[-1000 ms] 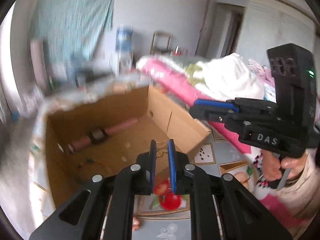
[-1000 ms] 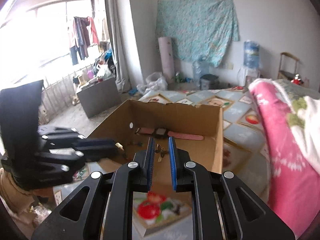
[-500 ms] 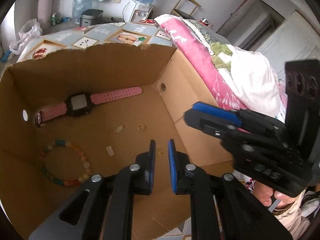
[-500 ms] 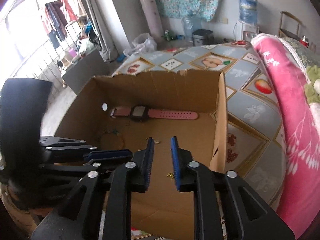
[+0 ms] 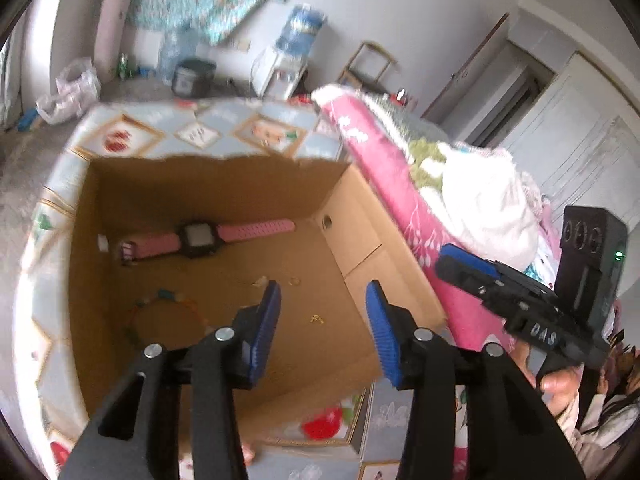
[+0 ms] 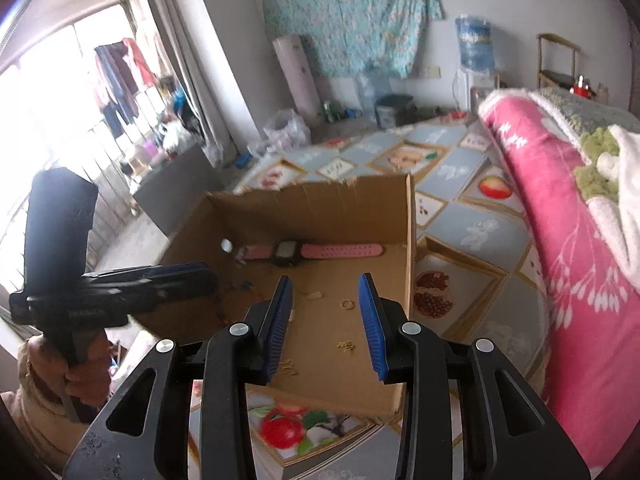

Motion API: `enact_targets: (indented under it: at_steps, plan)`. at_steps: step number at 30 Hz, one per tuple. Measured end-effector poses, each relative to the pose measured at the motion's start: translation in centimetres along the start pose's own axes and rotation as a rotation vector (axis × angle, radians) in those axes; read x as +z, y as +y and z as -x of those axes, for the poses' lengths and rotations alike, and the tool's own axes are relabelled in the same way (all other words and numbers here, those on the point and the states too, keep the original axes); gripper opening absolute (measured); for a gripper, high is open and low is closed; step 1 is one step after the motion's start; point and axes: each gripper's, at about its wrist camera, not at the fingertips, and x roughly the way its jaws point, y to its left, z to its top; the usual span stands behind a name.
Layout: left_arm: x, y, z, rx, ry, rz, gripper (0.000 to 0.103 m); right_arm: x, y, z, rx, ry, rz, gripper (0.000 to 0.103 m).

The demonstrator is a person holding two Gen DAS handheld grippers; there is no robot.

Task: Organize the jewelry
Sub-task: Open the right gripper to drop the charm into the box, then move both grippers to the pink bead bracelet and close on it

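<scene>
An open cardboard box (image 5: 216,184) sits on a patterned mat. On its floor lie a pink-strapped watch (image 5: 200,238), a coloured bead bracelet (image 5: 164,312), a thin ring (image 5: 295,281) and a small gold earring (image 5: 317,319). My left gripper (image 5: 322,296) hovers over the box's near side, its jaws opening with nothing between them. In the right wrist view the box (image 6: 320,208) holds the watch (image 6: 288,254), the ring (image 6: 347,304) and a gold earring (image 6: 346,345). My right gripper (image 6: 325,286) hangs above them, its jaws opening and empty. The left gripper (image 6: 192,276) reaches in from the left.
A pink blanket (image 6: 560,248) with white cloth on top is heaped right of the box. The right gripper (image 5: 448,266) and the hand holding it are over the box's right wall. A water dispenser (image 6: 474,46) and a rolled mat (image 6: 294,76) stand by the far wall.
A second ago each gripper pinched a small gold piece in front of the box. Both then moved over the box, and their jaws have spread with nothing between them. Gold pieces lie on the box floor.
</scene>
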Motion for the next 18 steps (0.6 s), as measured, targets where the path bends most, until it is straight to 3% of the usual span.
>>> enact_targets:
  at_steps: [5, 9, 14, 18]
  plan:
    - [-4.3, 1.5, 7.3, 0.062, -0.115, -0.059, 0.065, -3.2, 1.2, 4.5, 0.151, -0.083, 0.026, 0.047]
    - [-8.7, 3.4, 9.8, 0.161, -0.123, -0.053, 0.069, -7.1, 3.2, 4.2, 0.279, -0.021, 0.047, 0.054]
    - [-14.0, 5.4, 7.3, 0.280, -0.033, -0.039, 0.069, -11.0, 5.9, -2.1, 0.281, 0.168, 0.022, 0.054]
    - [-15.8, 5.8, 3.9, 0.369, -0.001, -0.083, 0.068, -12.2, 7.8, -7.2, 0.221, 0.280, 0.023, 0.041]
